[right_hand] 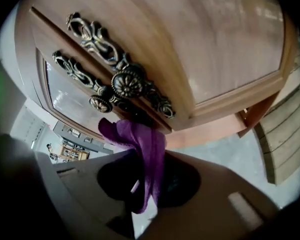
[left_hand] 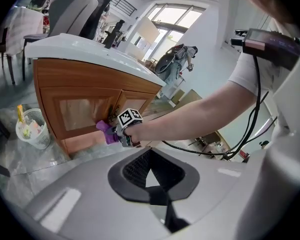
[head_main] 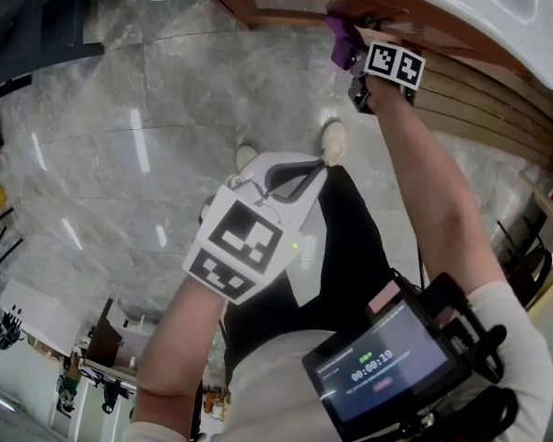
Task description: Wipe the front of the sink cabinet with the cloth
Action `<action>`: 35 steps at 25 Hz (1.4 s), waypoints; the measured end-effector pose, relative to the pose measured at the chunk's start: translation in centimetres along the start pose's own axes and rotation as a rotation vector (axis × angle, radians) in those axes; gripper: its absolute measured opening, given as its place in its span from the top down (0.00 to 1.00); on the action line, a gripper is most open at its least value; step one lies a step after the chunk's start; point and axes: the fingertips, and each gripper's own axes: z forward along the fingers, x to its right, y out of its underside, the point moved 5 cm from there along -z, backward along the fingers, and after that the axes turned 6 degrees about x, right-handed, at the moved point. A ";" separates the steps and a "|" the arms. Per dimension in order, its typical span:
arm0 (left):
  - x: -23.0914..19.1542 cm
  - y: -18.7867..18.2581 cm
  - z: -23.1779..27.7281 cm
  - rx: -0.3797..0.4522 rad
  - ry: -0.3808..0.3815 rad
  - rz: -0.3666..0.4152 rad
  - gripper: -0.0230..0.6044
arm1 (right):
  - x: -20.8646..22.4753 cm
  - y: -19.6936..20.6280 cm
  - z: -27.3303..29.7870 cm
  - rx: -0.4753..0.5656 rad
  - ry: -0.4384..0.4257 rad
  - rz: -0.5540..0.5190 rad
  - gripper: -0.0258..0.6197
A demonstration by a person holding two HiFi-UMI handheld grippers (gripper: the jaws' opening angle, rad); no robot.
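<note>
Right gripper [right_hand: 149,184], upper right in the head view, clamps a purple cloth [right_hand: 142,149] at the wooden cabinet door [right_hand: 225,49] beside its ornate handles [right_hand: 127,84]; left gripper [left_hand: 155,186] closed, empty.

We see the sink cabinet [left_hand: 80,109] in all three, head view steeply down, left gripper view from well back, right gripper view close up

Purple cloth [right_hand: 146,149], orange-brown wooden cabinet [right_hand: 215,49], grey marbled floor [head_main: 120,155].
</note>
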 end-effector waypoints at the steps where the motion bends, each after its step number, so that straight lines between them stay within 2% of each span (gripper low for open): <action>1: 0.3 -0.2 0.4 -0.004 0.002 0.004 0.95 | 0.5 -0.2 -0.3 0.002 0.002 -0.001 0.83; 8: 2.2 -2.0 3.5 -0.019 0.030 0.042 0.95 | 4.2 -2.3 -3.0 0.019 0.022 -0.022 0.83; 35: 9.1 -7.1 14.7 -0.106 0.117 0.152 0.95 | 20.9 -8.2 -14.2 0.106 0.138 0.033 0.83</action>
